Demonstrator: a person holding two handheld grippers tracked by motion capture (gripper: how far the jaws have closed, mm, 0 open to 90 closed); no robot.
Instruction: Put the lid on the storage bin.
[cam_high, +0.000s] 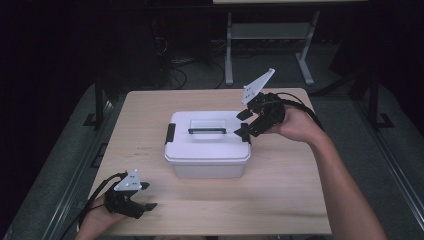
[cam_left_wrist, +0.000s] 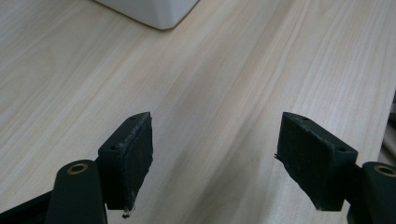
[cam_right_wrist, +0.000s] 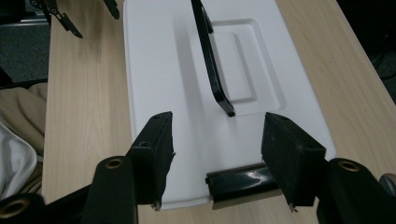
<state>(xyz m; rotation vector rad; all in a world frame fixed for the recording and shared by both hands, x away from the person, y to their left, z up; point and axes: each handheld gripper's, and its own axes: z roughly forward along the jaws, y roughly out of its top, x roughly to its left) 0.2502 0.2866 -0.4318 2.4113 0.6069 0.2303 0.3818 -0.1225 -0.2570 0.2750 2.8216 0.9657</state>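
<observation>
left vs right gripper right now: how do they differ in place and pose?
The left gripper sits low at the near left corner of the table, apart from the white box; the right gripper is raised at the box's right end. The left gripper's jaws frame bare wood, while the right gripper's jaws straddle the black latch on the lid edge. Both are hand-held, with open jaws gripping nothing.

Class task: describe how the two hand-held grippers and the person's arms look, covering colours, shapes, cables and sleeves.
Both are black. The left hand-held gripper and the right hand-held gripper each carry a grey three-cornered plate with small dark marks on top. Black cables trail from each. The jaws end in flat, rectangular black pads with brass-coloured rivets behind them. The forearms are bare, with no sleeves in sight.
</observation>
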